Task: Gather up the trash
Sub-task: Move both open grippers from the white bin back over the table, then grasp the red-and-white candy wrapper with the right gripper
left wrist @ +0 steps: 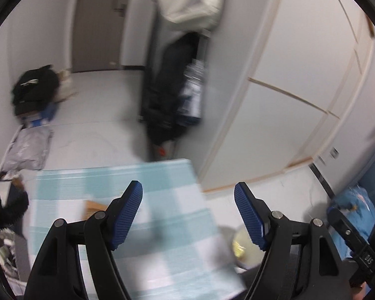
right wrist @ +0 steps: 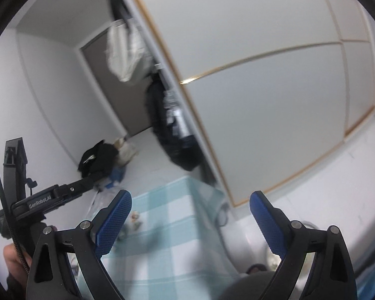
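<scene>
Trash: small bits (right wrist: 135, 221) lie on the checked surface (right wrist: 177, 245), near its left edge.
Left gripper (left wrist: 188, 213): fingers spread wide, holding nothing.
Right gripper (right wrist: 191, 221): fingers wide apart, holding nothing too.
Tip: the view is blurry, so slow down, aim at one bit, then squeeze.

White walls, a brown door (left wrist: 97, 22), and gold-trimmed white sliding panels (right wrist: 262, 95).

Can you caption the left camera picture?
Open left gripper above a checked tablecloth; a black bag lies by the wall.
</scene>
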`<state>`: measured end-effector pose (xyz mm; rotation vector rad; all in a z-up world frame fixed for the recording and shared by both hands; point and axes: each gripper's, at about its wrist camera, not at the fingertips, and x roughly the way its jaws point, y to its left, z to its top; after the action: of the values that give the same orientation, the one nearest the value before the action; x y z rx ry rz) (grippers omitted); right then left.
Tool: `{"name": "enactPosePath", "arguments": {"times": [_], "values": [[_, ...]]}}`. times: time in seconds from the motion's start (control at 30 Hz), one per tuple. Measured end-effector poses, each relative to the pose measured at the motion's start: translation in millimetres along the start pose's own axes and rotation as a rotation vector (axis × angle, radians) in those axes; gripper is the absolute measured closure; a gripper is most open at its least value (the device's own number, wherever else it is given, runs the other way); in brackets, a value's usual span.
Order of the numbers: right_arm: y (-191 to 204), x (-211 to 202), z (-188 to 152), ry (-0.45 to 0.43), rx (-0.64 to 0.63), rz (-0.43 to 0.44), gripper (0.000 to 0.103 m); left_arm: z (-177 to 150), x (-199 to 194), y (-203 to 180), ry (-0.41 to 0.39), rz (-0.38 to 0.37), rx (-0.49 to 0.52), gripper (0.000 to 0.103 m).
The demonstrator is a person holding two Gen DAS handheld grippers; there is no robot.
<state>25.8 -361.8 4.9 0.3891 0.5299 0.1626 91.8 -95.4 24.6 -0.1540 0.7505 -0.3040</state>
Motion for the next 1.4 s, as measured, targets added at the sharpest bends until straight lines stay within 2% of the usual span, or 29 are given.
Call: {"name": "enactPosePath", "arguments": {"times": [0.17,0.37,0.5,0.67,0.93,1.1,1.27,1.33,1.4], "values": [[43,25,-10,0.036,-0.060,0.053,0.007,-7,-15,50,-0.025,0.057,-0.064,0.030],[93,60,-31,0.096,-0.149,0.097,0.007,-17,-8,99,-0.030,0.108,-0.109,0.030],[119,88,-51,0.155,-0.194,0.111,0.007,-22,-3,139,-0.029,0.087,-0.161,0.030],[142,123,-71,0.221,-0.246,0.113,0.008,-27,5,175,-0.029,0.116,-0.205,0.030],[151,175,-93,0.334,-0.294,0.084,0.013,-42,33,212,0.083,0.100,-0.323,0.030],[153,205,-94,0.394,-0.320,0.072,0.016,-44,35,223,0.101,0.108,-0.341,0.030],[153,238,-86,0.449,-0.329,0.057,0.019,-45,37,228,0.119,0.084,-0.361,0.030],[154,258,-83,0.504,-0.353,0.064,0.031,-45,36,230,0.117,0.082,-0.363,0.030],[157,277,-80,0.562,-0.393,0.067,0.037,-46,36,231,0.119,0.078,-0.376,0.030]]}}
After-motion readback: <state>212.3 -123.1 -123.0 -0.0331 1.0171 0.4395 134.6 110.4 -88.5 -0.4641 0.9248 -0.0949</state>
